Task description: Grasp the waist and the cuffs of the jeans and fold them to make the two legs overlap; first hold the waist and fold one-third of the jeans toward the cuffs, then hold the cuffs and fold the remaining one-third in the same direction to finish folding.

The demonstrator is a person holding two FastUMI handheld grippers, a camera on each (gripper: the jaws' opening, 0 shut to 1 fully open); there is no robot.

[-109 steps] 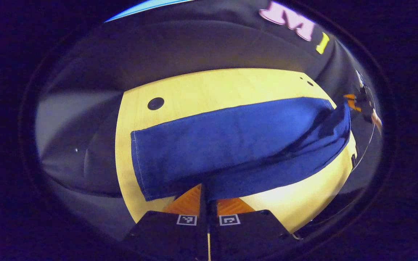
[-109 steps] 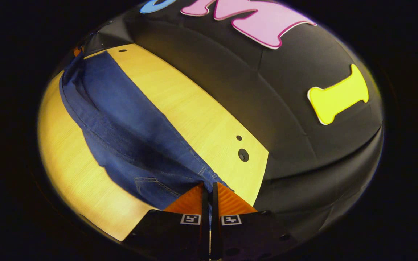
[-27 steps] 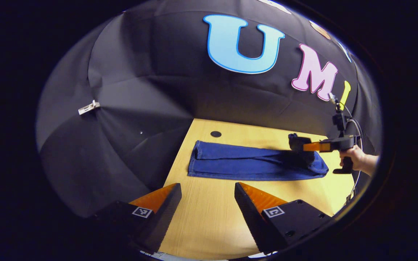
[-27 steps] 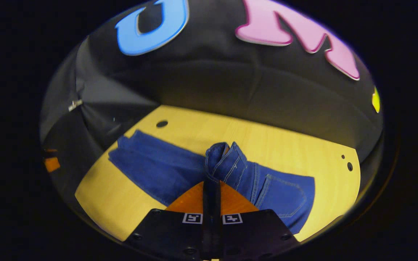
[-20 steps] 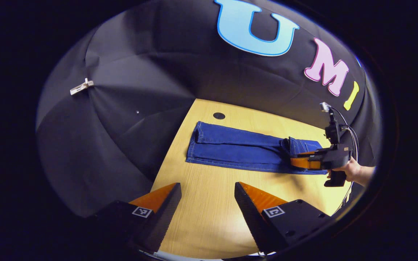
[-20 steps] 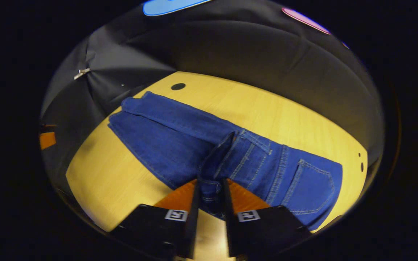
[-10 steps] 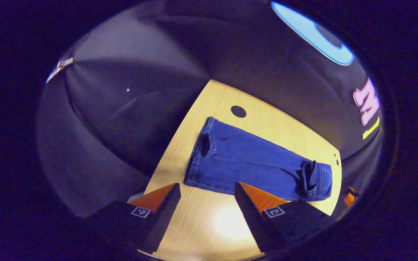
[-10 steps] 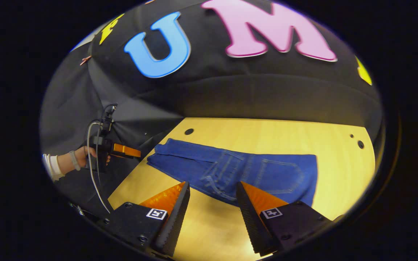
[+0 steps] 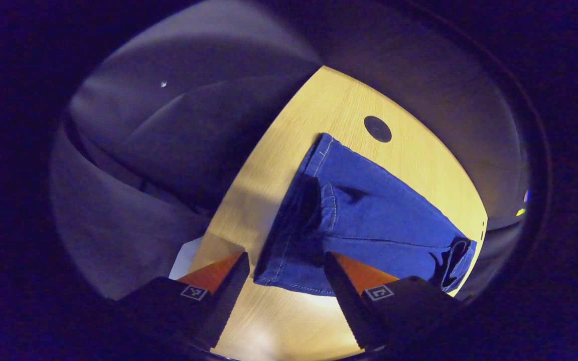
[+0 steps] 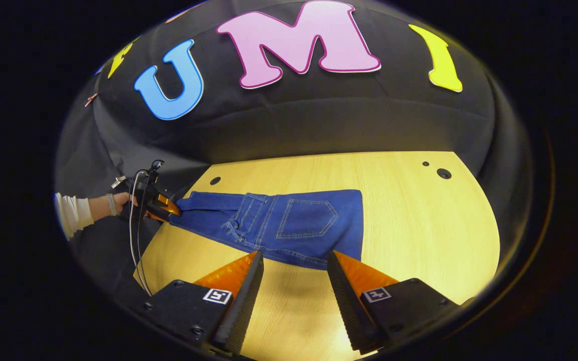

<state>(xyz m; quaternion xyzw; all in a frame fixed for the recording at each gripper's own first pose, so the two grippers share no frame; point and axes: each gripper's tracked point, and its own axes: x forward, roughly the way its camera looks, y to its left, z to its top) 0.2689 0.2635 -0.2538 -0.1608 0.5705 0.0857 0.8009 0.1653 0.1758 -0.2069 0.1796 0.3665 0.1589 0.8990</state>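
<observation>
Each gripper carries two wedge-shaped fingers with ridged inner faces, mounted on black blocks that bear small square black-and-white markers and round screw heads. In the right gripper view, a hand wears a white sleeve and a wristband, and thin cables loop down from the left gripper.

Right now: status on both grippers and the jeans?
Left gripper open, straddling cuff end. Right gripper open, clear of cloth. Blue denim jeans on the light wooden table, waist third folded over. Nothing in the way.
</observation>
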